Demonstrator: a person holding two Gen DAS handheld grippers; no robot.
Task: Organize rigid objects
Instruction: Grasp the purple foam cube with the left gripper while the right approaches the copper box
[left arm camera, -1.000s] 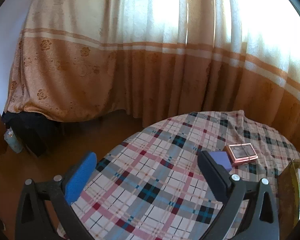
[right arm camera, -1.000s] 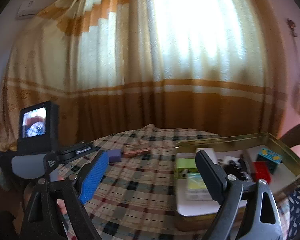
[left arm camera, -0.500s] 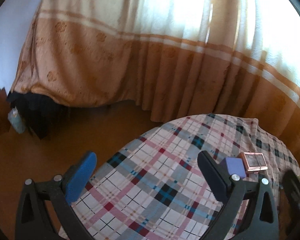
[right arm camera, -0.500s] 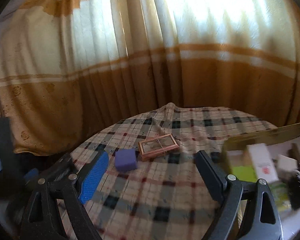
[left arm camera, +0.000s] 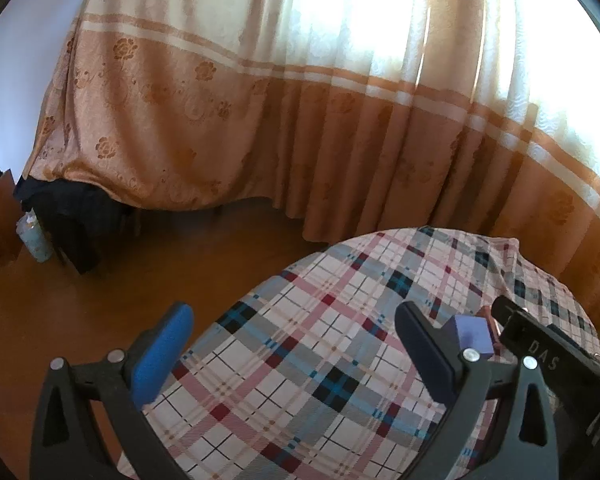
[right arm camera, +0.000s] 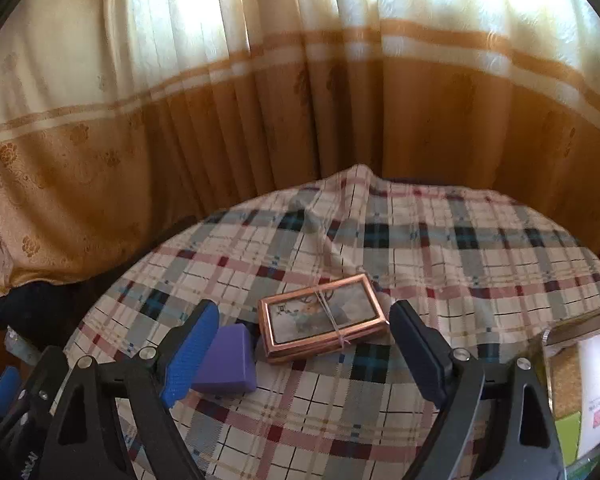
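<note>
A flat copper-framed box [right arm camera: 323, 316] tied with string lies on the plaid tablecloth [right arm camera: 460, 264]. A purple block [right arm camera: 226, 360] lies just left of it and also shows in the left wrist view [left arm camera: 473, 334]. My right gripper [right arm camera: 304, 348] is open and empty, low over the cloth, its jaws standing either side of the box with the left finger [right arm camera: 190, 354] next to the purple block. My left gripper [left arm camera: 292, 354] is open and empty above the table's left part. A gold tin [right arm camera: 576, 384] holding small boxes sits at the right edge.
The round table's edge curves close to the curtain [left arm camera: 260, 120] behind. Brown floor [left arm camera: 100, 288] lies to the left, with a dark heap [left arm camera: 76, 216] and a pale bottle [left arm camera: 34, 238]. The right gripper's black body [left arm camera: 556, 360] shows at the left view's right edge.
My right gripper has swung left from the tin and come down close to the copper box and purple block. My left gripper has turned left and tilted down; the copper box is now hidden from it.
</note>
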